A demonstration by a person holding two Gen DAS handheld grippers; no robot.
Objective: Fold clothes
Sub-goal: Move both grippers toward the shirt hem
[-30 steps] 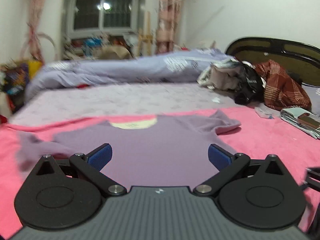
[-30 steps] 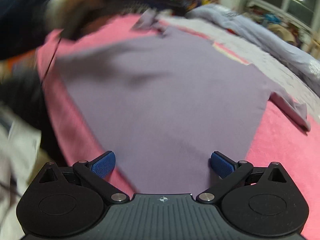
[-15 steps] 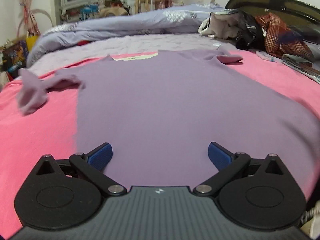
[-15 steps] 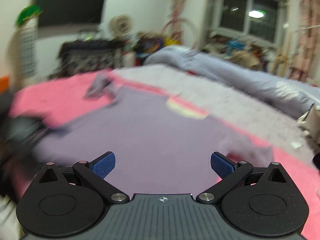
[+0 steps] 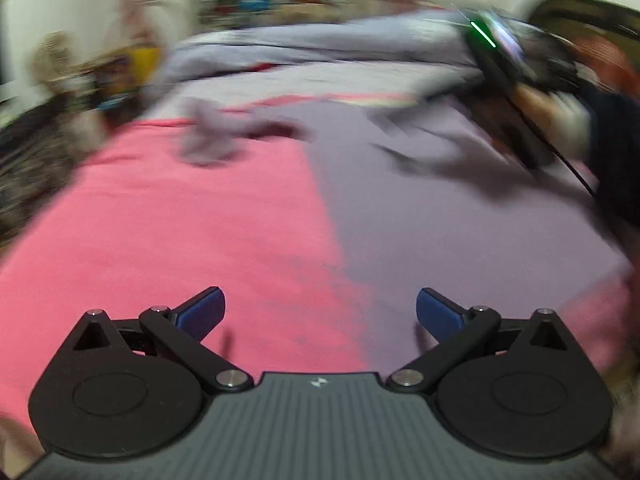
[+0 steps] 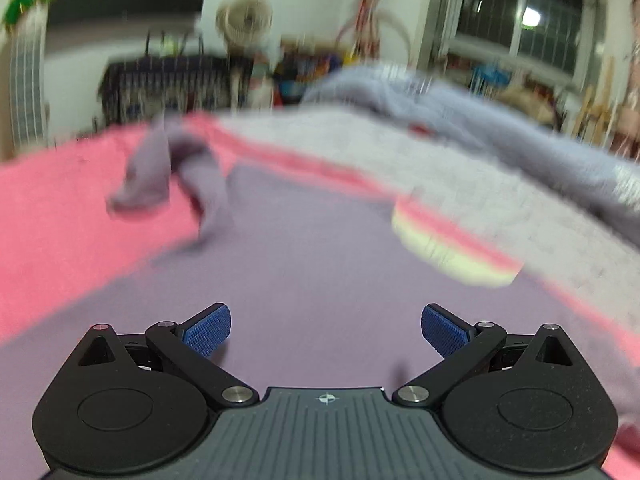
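Left hand-held gripper point(image 5: 320, 312) swung leftward; collar point(image 6: 452, 256) apparently right-view only.

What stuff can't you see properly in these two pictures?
- Left wrist view: the other hand's device at the upper right is smeared by motion blur; its tongs cannot be made out.
- Left wrist view: the lilac knit top's right side is hidden behind a dark sleeve.
- Right wrist view: the shelves by the wall are too blurred to tell their contents.
- Right wrist view: the top's hem is hidden under the right tongs.
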